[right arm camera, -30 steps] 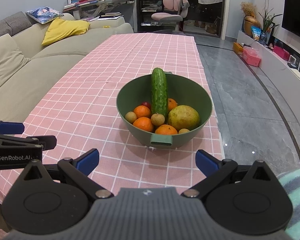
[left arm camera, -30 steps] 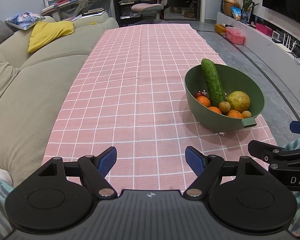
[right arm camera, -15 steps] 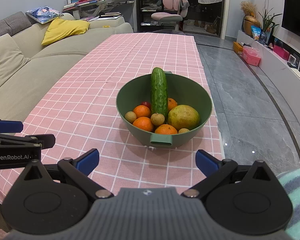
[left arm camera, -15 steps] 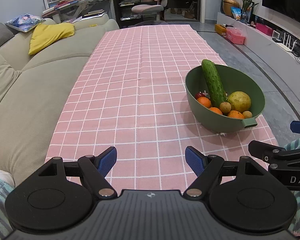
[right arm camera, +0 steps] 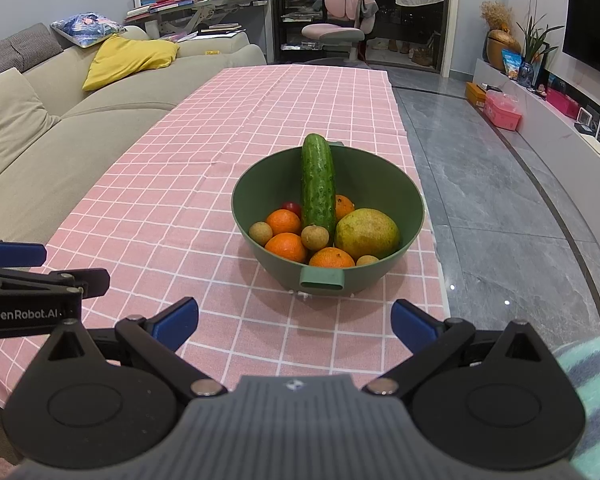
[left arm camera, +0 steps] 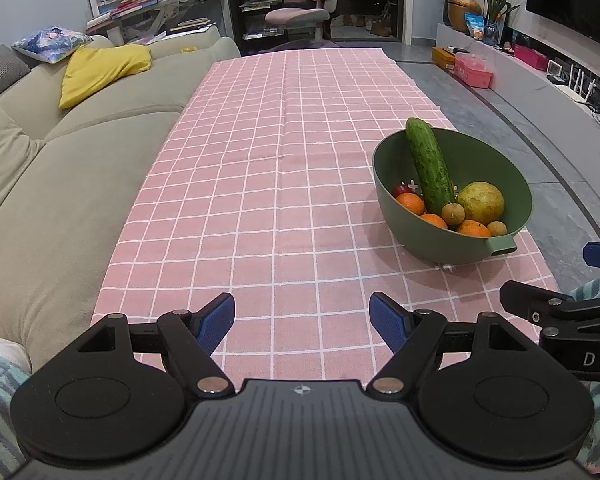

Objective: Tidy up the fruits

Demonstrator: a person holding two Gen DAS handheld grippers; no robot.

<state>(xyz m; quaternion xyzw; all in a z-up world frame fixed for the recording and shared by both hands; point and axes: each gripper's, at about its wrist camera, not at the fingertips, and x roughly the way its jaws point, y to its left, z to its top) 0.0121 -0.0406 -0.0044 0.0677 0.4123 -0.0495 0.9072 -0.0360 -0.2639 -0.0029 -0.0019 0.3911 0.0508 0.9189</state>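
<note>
The bowl (right arm camera: 412,216) sat on the cloth (right arm camera: 204,184) near its right edge, holding all the visible fruit: a cucumber (right arm camera: 318,184) propped against the far rim, probably too long to lie flat, with oranges (right arm camera: 286,246), a pear (right arm camera: 366,233) and small brown fruits (right arm camera: 314,237) packed low around it. The left gripper (left arm camera: 302,322) and right gripper (right arm camera: 294,323) were both spread wide and empty above the near cloth. This fitted fruit already gathered, or waiting to be sorted out.
</note>
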